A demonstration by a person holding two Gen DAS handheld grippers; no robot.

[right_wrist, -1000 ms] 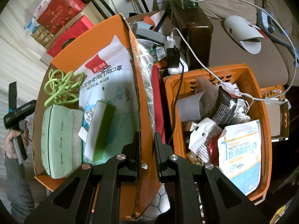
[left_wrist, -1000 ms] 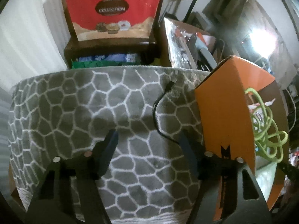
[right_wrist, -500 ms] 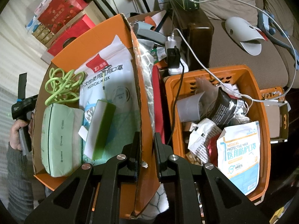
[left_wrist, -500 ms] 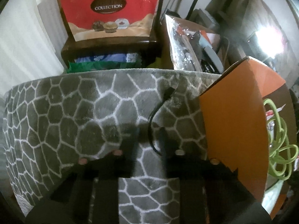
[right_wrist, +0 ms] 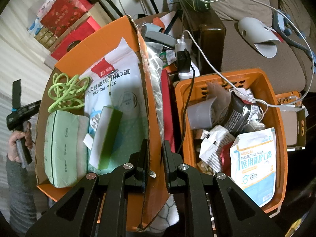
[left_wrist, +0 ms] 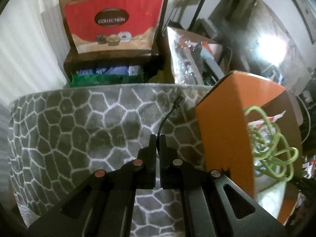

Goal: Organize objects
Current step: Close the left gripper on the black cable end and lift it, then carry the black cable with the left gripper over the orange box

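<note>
Left hand-held gripper [left_wrist: 158,138]: jaws together, clamped on a thin black cable [left_wrist: 165,119] that rises from between the fingertips.
Black cable: slim, dark and rubbery, it curves up and to the right over the grey mat [left_wrist: 79,122] and ends in a small rectangular plug; the length below the fingers is hidden.
Grey mat: plush, with a white cracked-stone pattern, spread under the left hand-held gripper and running up to the side of the orange cardboard box [left_wrist: 223,122].
Right hand-held gripper [right_wrist: 154,144]: jaws nearly together, clamped on the right wall of the orange cardboard box, one finger inside and one outside.
Orange cardboard box: open at the top, orange outside and plain brown inside, its gripped wall ragged along the top edge.
Box contents: a tangled lime-green cord [right_wrist: 66,92] at the far left corner, a white medical-mask packet [right_wrist: 116,83] lying flat, a pale green tissue pack [right_wrist: 63,148] at the near left, a green-and-white block [right_wrist: 104,136] tilted on the packet.
Orange plastic basket [right_wrist: 276,130]: just to the right of the box, heaped with packets and wrappers.
Person's hand [right_wrist: 17,144]: at the far left of the right wrist view, wrapped round a dark handle.
</note>
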